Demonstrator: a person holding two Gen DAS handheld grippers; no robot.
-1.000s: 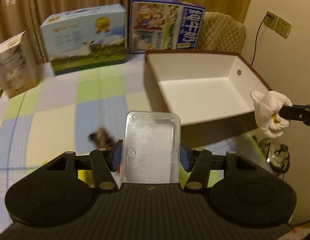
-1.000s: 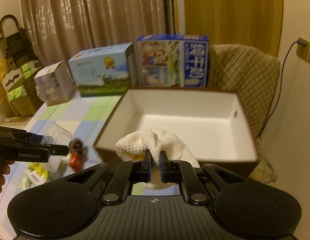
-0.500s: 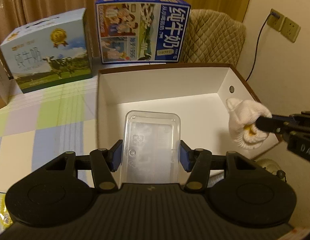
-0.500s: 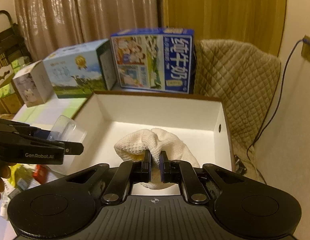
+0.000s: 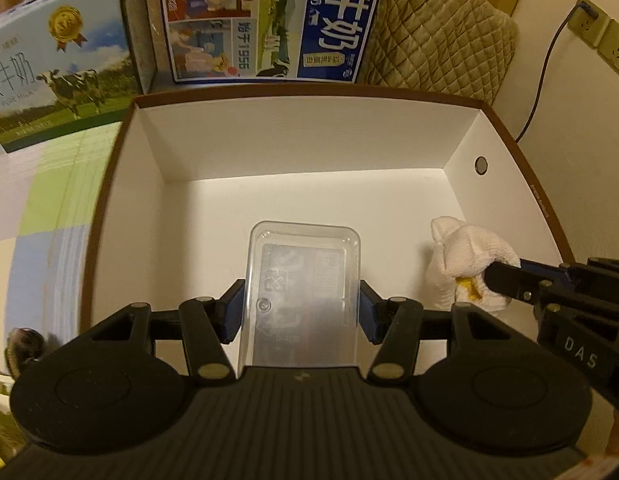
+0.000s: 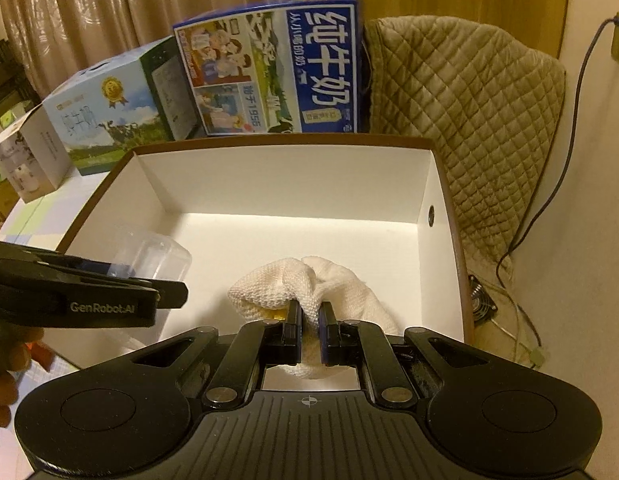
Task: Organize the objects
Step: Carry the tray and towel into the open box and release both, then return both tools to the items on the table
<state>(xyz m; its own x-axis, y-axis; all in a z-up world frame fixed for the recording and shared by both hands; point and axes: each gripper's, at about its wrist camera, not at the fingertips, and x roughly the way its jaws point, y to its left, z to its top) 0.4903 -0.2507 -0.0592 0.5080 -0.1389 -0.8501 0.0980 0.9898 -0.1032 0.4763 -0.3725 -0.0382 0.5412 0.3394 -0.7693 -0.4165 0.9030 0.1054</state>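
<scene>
Both loads have been carried from the table to over the white box (image 5: pixel 461 136), clear container (image 5: pixel 303 292) clamped by left gripper (image 5: pixel 302 312), white cloth (image 6: pixel 305 292) pinched by right gripper (image 6: pixel 309 330); simultaneous release risks cloth snagging or grippers colliding near the right wall.

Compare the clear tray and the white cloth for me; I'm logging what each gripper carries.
The clear tray is rigid, see-through and rectangular; the white cloth is soft, opaque and bunched. The tray spans wide-set jaws of the left gripper; the cloth is pinched in the nearly closed right gripper. The cloth shows something yellow inside; the tray looks empty. Both hang over the white box.
</scene>
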